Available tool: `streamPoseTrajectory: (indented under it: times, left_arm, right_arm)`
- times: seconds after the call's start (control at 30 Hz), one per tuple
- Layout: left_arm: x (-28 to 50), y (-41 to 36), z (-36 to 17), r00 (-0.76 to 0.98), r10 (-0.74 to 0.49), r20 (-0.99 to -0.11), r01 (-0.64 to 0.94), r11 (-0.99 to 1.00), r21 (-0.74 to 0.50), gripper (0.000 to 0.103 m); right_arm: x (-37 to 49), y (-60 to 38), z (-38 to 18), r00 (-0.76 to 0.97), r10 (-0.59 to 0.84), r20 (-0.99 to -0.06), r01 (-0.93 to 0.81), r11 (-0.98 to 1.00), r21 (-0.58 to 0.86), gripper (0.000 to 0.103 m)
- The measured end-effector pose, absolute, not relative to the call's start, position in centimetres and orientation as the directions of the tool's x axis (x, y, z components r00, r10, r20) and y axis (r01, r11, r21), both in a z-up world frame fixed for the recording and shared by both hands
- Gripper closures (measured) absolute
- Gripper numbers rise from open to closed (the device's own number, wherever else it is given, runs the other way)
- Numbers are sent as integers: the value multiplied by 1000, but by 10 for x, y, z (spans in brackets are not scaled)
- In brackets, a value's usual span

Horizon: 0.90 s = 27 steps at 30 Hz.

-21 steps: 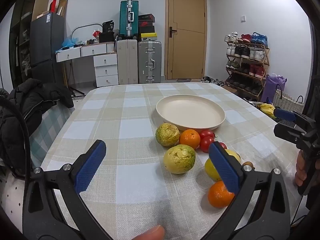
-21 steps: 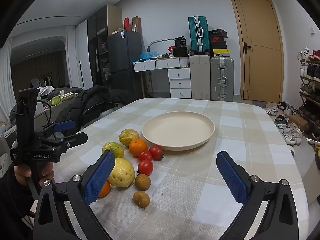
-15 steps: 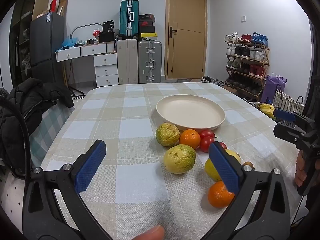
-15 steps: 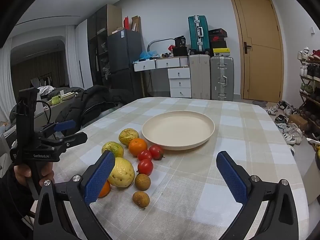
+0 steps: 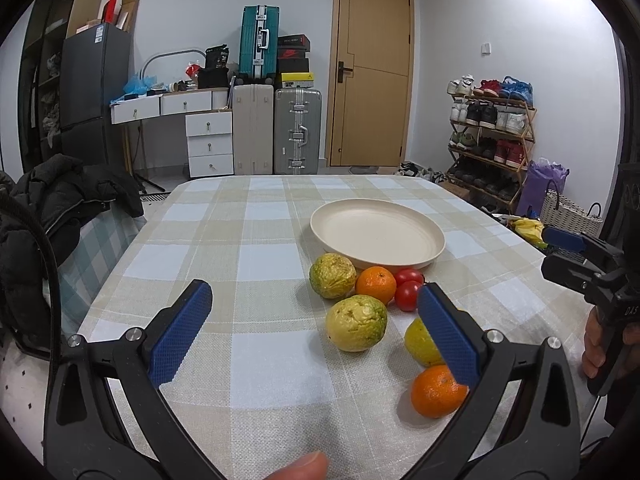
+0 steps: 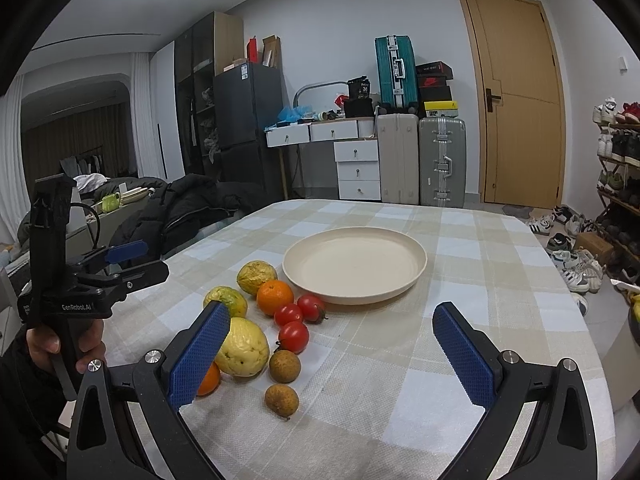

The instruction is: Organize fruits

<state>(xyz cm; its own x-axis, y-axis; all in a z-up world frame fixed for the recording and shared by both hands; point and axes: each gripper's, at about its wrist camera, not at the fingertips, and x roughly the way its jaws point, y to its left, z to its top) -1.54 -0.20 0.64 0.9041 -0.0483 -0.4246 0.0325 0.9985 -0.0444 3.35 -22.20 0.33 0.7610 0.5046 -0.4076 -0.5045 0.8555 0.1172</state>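
Plate [image 6: 416, 276] bare, fruit [image 6: 275, 297] beside it, left claw [image 5: 316, 322] and right claw [image 6: 332, 354] both spread apart.

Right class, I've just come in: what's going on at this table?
A person holds two open blue-padded grippers, the left gripper and the right gripper, above a checked tablecloth. Neither holds anything. The round cream plate is empty; the yellow-green guavas, oranges, red tomatoes and small brown fruits lie beside it, unsorted.
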Motion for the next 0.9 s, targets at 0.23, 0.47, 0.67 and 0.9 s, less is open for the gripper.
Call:
streamPoseTrajectory:
  times: [0.23, 0.47, 0.67, 0.9]
  left_arm:
    - [-16, -3, 8, 903, -43, -427, 32, 999, -33, 0]
    - [-16, -8, 10, 901, -36, -431, 36, 999, -8, 0]
    - [-16, -9, 10, 899, -39, -436, 37, 999, -12, 0]
    - [-15, -11, 10, 900, -34, -434, 38, 999, 2, 0]
  right_arm:
    - [32, -221, 4, 767, 510, -390, -508, 854, 117, 0]
    - [35, -222, 5, 764, 506, -401, -503, 856, 120, 0]
    - [35, -222, 4, 763, 499, -411, -506, 857, 102, 0]
    - [37, -225, 3, 768, 477, -427, -482, 870, 105, 0]
